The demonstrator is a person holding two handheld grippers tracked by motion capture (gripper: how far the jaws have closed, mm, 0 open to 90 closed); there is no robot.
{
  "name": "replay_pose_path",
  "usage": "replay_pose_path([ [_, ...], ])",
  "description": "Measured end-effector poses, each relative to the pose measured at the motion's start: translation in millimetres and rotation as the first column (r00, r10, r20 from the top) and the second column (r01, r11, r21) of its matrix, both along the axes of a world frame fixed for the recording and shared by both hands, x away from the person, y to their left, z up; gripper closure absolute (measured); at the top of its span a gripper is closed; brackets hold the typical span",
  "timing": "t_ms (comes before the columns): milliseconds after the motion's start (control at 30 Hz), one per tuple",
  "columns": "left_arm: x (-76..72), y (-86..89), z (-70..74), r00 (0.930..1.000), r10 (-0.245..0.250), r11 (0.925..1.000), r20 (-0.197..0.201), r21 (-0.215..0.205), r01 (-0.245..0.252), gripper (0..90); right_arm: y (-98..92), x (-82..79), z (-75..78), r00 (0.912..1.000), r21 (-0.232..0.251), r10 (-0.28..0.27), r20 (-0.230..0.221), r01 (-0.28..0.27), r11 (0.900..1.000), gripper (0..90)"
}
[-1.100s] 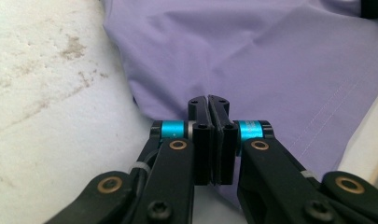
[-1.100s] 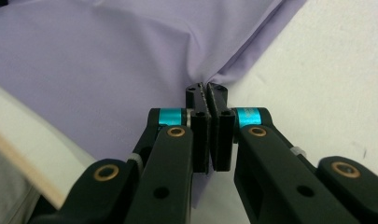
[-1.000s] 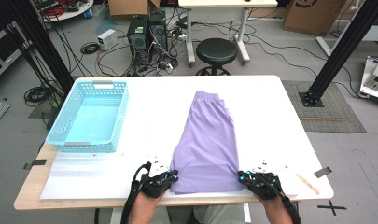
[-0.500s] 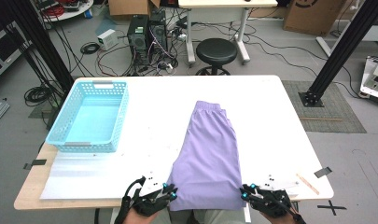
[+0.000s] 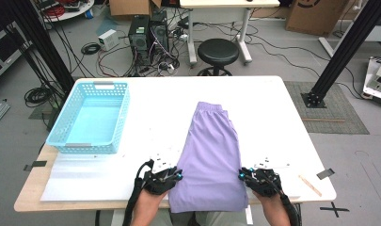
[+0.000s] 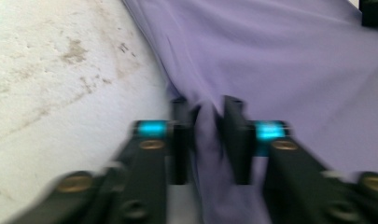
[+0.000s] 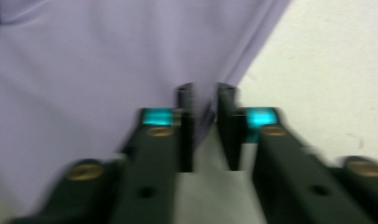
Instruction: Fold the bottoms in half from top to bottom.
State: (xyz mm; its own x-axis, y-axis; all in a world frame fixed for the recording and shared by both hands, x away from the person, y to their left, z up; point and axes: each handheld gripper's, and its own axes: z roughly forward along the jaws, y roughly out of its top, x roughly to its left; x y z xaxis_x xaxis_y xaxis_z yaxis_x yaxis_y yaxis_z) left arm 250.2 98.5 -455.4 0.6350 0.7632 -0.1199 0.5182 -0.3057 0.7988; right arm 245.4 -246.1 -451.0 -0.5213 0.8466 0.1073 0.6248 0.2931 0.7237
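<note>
Purple shorts [image 5: 211, 155] lie flat at the desk's [image 5: 273, 108] 6 o'clock edge, waistband toward 12. Left tongs [image 6: 205, 135] and right tongs [image 7: 206, 126], having just closed, each pinch a hem corner. Grasping looks done; folding and, I judge, moving into the basket [image 5: 66, 141] at 9 o'clock remain.

Both gripper views are blurred — the cloth [image 6: 280, 60] edges and the jaws smear at the bottom of the frames. In the high view the cloth's near hem and the person's forearms [image 5: 146, 212] are cut off by the bottom edge — the floor cables at upper left are too small to sort.
</note>
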Motion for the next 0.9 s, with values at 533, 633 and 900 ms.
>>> replay_pose_path([
  [533, -16.5, 15.6, 7.4, 1.0000, 0.010, 0.9944, -0.003, -0.105, -0.010, 51.9, -14.9, -28.6, 11.1, 0.9995, 0.048, 0.013, 0.030, -0.014, 0.999, 74.5],
  [633, 5.6, 14.0, 11.7, 0.9993, 0.034, 0.9917, -0.015, -0.124, -0.036, 50.9, -4.1, -8.1, 11.7, 0.9988, 0.034, -0.001, 0.050, 0.000, 0.999, 68.8],
  [900, 42.8, -5.5, 2.0, 0.9959, 0.006, 0.9977, -0.090, -0.067, -0.012, 61.9, 13.1, 41.3, 0.2, 0.9973, 0.003, -0.073, -0.005, 0.073, 0.997, 70.2],
])
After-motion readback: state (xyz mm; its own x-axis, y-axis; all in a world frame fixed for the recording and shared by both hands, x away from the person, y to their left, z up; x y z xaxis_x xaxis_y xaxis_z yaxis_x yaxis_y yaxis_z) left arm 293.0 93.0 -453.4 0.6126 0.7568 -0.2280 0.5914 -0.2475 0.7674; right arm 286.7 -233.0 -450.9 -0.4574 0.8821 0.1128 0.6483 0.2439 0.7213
